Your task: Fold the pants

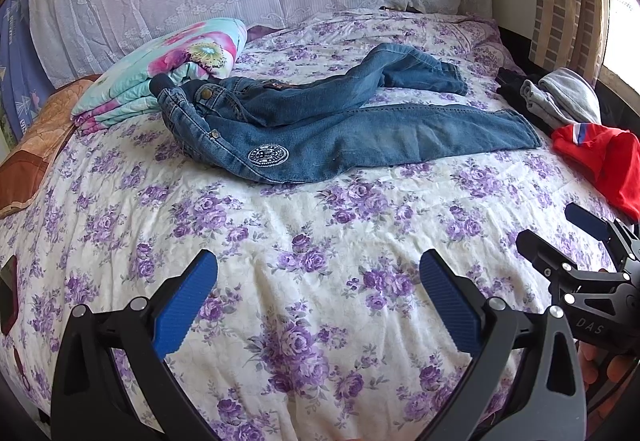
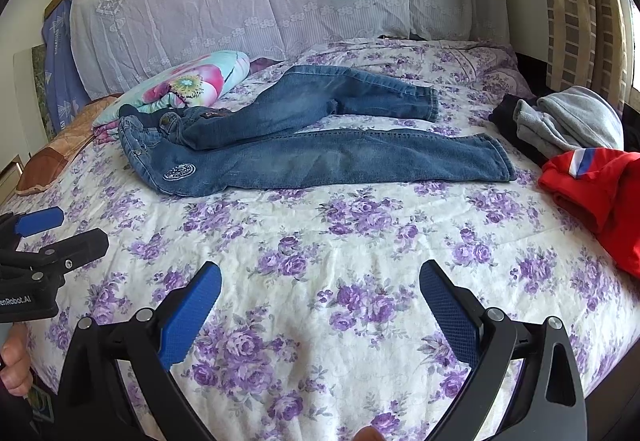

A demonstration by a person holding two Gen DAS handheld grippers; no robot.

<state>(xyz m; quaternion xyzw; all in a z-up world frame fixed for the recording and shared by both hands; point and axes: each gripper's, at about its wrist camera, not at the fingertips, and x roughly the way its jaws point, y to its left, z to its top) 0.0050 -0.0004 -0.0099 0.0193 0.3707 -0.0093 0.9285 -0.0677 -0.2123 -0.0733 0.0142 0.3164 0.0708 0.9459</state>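
Jeans lie unfolded across the far half of the bed, waistband to the left against a floral quilt, legs running right toward a red garment. I hold my left gripper and right gripper wide open and empty over bare sheet, well short of the jeans.

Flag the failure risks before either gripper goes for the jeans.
1. The far leg of the jeans lies bent over the waistband; grabbing there may pinch two layers.
2. The waistband sits against the folded floral blanket, which a grasp may snag.
3. The red garment lies near the hems and could get dragged. Left gripper and right gripper are open.
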